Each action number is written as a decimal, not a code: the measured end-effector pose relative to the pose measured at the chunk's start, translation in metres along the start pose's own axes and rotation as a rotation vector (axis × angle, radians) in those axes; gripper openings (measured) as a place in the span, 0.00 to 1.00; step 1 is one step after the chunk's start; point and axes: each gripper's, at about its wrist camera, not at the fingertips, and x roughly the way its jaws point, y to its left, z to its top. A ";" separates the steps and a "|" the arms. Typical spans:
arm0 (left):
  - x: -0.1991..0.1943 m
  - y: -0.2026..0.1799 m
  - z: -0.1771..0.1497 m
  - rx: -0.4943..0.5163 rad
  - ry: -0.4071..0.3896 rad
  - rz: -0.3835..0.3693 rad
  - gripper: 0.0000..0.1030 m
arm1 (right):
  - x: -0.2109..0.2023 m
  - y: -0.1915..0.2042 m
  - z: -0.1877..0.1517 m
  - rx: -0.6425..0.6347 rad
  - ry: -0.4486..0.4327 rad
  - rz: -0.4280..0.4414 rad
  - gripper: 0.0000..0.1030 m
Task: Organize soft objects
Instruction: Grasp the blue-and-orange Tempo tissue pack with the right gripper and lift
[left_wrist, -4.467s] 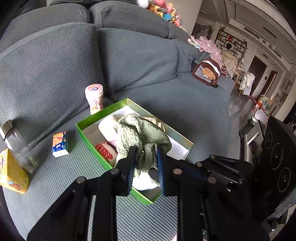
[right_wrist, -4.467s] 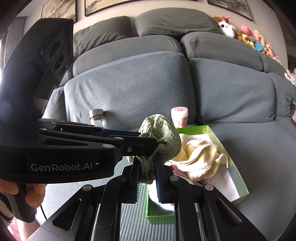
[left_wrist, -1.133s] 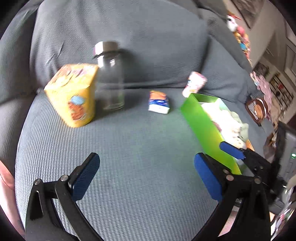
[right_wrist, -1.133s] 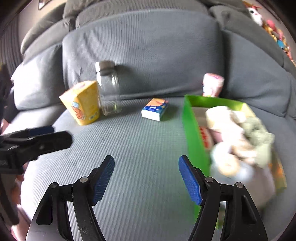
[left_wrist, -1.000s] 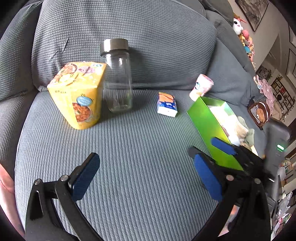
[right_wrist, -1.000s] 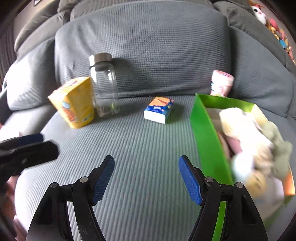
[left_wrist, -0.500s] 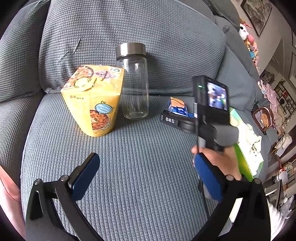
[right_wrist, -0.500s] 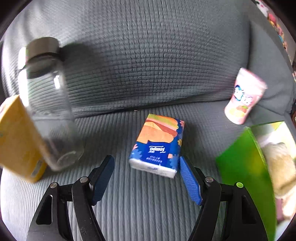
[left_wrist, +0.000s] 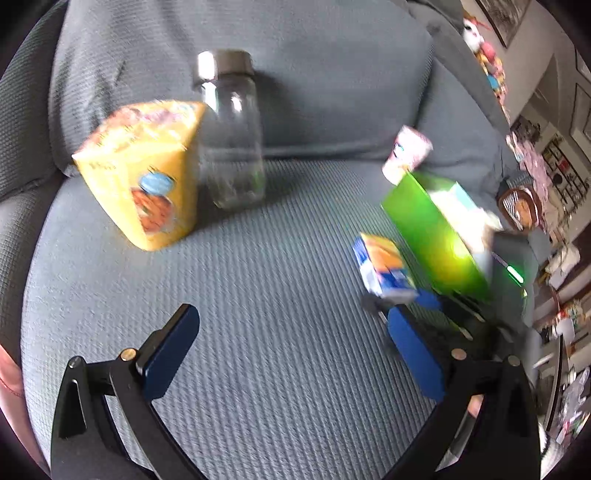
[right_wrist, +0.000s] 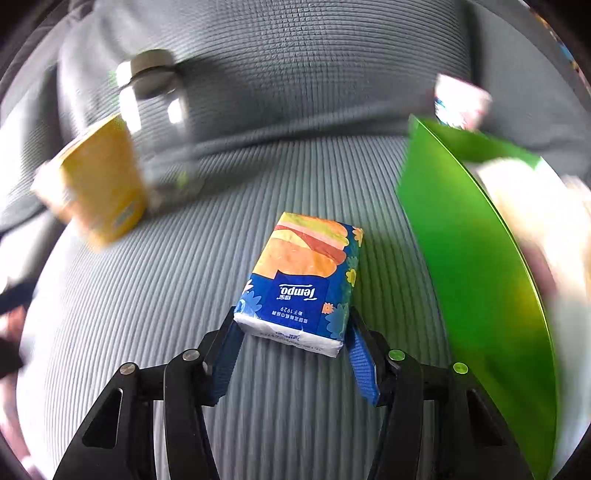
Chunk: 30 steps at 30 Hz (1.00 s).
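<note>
Blue-padded right gripper (right_wrist: 291, 354) clasps the tissue pack (right_wrist: 301, 280).
Pack is above the grey sofa seat (right_wrist: 147, 295), just beside the green box (right_wrist: 476, 266); left gripper (left_wrist: 291, 354) gapes wide.

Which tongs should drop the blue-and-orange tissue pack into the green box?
Right tongs: shut on the blue-and-orange tissue pack, lifted, beside the green cardboard box. Left tongs hang open and hold nothing.
</note>
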 end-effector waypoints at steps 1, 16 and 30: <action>0.003 -0.006 -0.005 0.014 0.017 -0.001 0.99 | -0.010 0.001 -0.013 -0.015 -0.002 0.002 0.54; 0.031 -0.067 -0.047 0.132 0.102 -0.063 0.97 | -0.053 -0.006 -0.062 -0.080 -0.006 0.077 0.69; 0.060 -0.090 -0.041 0.126 0.170 -0.165 0.65 | -0.054 -0.024 -0.064 -0.044 -0.056 0.142 0.57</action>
